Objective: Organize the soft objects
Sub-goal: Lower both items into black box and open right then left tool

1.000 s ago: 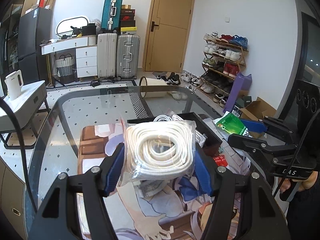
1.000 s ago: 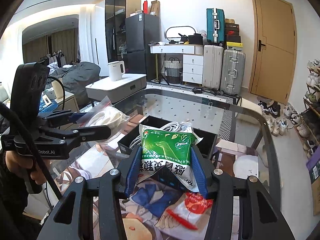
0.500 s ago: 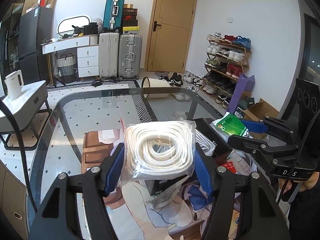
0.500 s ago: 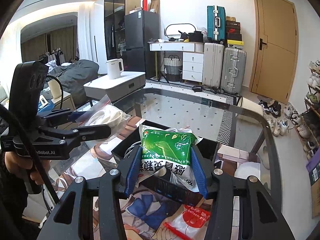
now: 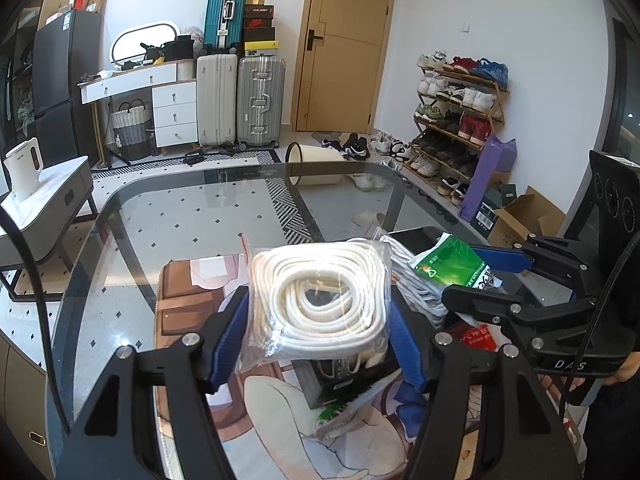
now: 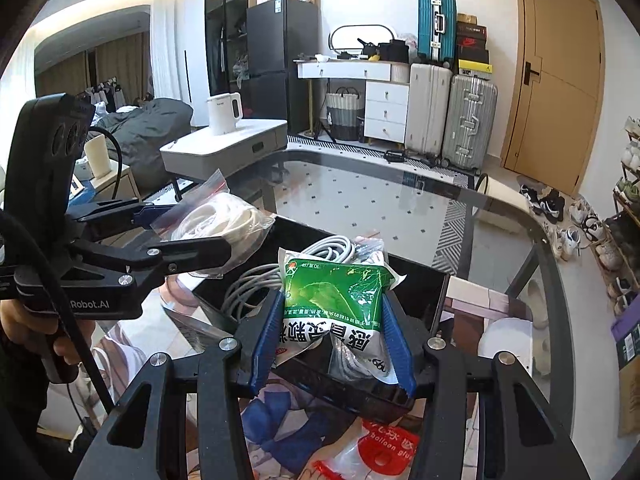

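The left gripper (image 5: 318,336) is holding its blue fingers (image 5: 228,336) clamped on a clear bag of coiled white rope (image 5: 320,300), keeping it raised above the worktop (image 5: 168,216) and over the printed mat (image 5: 188,304) near the front edge. Beside it, the right gripper (image 6: 332,340) is pressing its fingers (image 6: 266,338) on both sides of a green packet (image 6: 332,300), which is hanging over the near rim of the black tray (image 6: 420,308). Inside the tray, a bundle of grey-white cable (image 6: 280,268) is lying. A red-and-clear balloon glue bag (image 6: 380,448) is resting on the mat just in front of the tray. Farther back, the glass worktop is stretching toward its rounded far edge.
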Tool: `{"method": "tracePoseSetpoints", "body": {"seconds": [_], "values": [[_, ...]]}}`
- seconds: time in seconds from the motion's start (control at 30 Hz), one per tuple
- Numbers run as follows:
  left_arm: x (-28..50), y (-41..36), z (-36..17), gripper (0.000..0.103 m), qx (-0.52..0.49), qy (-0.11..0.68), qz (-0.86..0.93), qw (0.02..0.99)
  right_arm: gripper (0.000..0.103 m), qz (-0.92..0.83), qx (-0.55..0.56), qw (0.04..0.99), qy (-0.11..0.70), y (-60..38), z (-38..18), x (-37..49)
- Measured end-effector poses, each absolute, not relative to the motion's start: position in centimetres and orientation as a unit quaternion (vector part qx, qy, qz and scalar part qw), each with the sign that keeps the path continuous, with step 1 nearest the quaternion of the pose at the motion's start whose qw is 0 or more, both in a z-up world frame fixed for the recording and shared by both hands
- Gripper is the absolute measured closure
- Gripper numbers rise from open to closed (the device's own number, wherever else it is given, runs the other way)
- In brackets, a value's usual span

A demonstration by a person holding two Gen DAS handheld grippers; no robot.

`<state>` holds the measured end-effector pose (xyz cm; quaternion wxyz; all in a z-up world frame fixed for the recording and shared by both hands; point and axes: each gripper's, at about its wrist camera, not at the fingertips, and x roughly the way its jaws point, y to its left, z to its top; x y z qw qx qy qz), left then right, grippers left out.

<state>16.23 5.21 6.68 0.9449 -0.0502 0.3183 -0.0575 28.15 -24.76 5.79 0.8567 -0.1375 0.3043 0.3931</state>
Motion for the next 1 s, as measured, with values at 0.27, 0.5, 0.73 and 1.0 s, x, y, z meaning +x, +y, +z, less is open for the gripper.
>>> {"method": "tracePoseSetpoints", "body": {"seconds": [0.27,0.5,0.73,1.0], "values": [[17.7,4.6,5.6,0.038,-0.043,0.326,-0.061,0.942,0.054,0.387,-0.145,0.85,0.327,-23.6,4.1,29.7],[18.9,4.2,4.5,0.038,-0.038,0.335,-0.063,0.939,0.054,0.377,-0.155,0.849,0.337,-23.1,3.2,30.7],[19.3,4.1,4.4,0.038,-0.034,0.333,-0.063,0.94,0.054,0.368,-0.169,0.847,0.344,-22.6,2.2,31.3],[18.9,4.3,4.7,0.038,-0.036,0.329,-0.068,0.941,0.018,0.363,-0.166,0.856,0.33,-23.6,2.6,31.3]]}}
